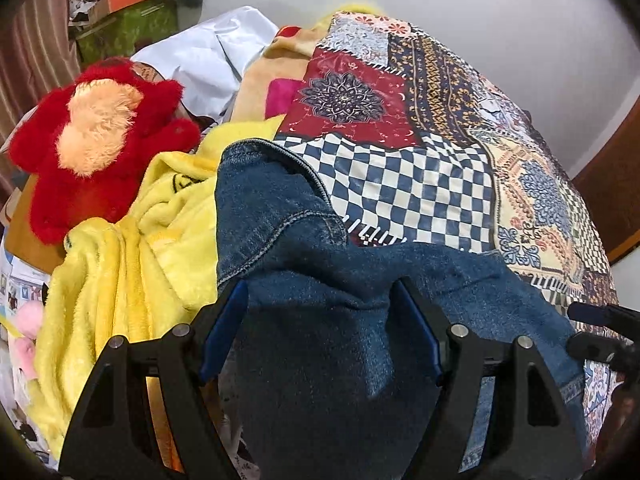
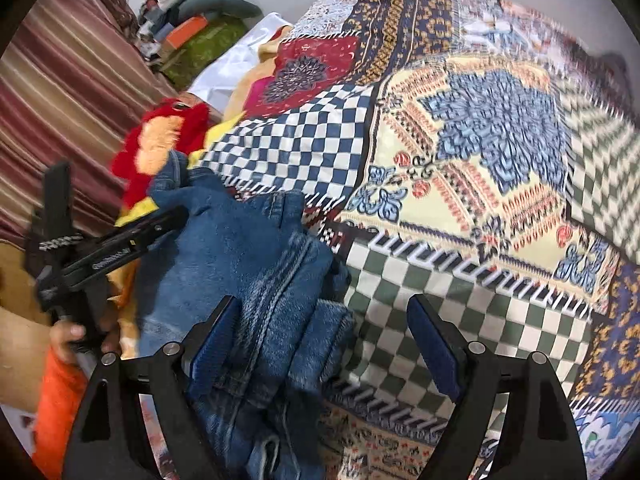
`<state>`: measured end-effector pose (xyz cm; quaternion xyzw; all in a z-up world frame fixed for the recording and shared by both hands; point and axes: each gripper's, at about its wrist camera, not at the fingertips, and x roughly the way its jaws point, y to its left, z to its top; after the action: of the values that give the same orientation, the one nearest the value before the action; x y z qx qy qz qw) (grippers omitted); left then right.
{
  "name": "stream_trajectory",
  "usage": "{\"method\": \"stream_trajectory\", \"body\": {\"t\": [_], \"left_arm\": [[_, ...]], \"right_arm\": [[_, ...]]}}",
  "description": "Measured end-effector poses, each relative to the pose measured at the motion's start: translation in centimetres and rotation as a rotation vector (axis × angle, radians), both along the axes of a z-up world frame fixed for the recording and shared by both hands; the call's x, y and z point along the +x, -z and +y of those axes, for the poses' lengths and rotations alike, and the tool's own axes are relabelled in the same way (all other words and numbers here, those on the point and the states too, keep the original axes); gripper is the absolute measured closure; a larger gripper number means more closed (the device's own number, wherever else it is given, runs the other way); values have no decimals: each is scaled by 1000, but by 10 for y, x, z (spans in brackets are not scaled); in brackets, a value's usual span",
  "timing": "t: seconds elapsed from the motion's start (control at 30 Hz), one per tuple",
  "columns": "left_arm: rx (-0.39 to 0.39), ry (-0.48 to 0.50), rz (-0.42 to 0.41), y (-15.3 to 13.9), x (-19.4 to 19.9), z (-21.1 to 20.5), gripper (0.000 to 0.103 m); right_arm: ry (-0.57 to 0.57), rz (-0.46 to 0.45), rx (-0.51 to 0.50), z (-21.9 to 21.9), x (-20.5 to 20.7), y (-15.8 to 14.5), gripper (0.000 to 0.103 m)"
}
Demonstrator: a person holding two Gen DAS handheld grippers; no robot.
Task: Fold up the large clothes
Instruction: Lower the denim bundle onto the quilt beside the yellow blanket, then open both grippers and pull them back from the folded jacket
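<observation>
A patchwork-printed bedspread (image 2: 460, 168) covers the bed; the bunched blue denim jeans (image 1: 320, 280) lie on its left part, long axis toward the red plush toy (image 1: 96, 144). Left gripper (image 1: 320, 300) and right gripper (image 2: 320, 320) straddle denim, fingers spread. Likely arranging before folding; next, pinch an edge.

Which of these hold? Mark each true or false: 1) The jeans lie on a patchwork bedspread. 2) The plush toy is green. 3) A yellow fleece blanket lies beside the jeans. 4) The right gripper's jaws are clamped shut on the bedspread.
1) True: the jeans lie on the patchwork bedspread.
2) False: the plush toy is red with a peach face.
3) True: the yellow fleece blanket lies beside them.
4) False: the right gripper stands open, denim between its jaws.
</observation>
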<state>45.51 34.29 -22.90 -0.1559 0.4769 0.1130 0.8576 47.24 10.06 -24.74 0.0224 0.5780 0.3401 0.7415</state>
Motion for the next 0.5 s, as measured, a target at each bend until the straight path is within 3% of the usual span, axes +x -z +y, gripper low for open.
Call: {"method": "stream_trajectory", "body": {"t": [0.07, 0.27, 0.5], "left_arm": [[45, -15, -3, -12, -8, -2, 29], [53, -37, -135, -77, -56, -3, 29], [148, -10, -365, -172, -142, -33, 29]], "right_arm": [[36, 17, 18, -12, -1, -5, 19], [57, -163, 10, -32, -28, -61, 19], [44, -542, 45, -35, -114, -169, 19]]}}
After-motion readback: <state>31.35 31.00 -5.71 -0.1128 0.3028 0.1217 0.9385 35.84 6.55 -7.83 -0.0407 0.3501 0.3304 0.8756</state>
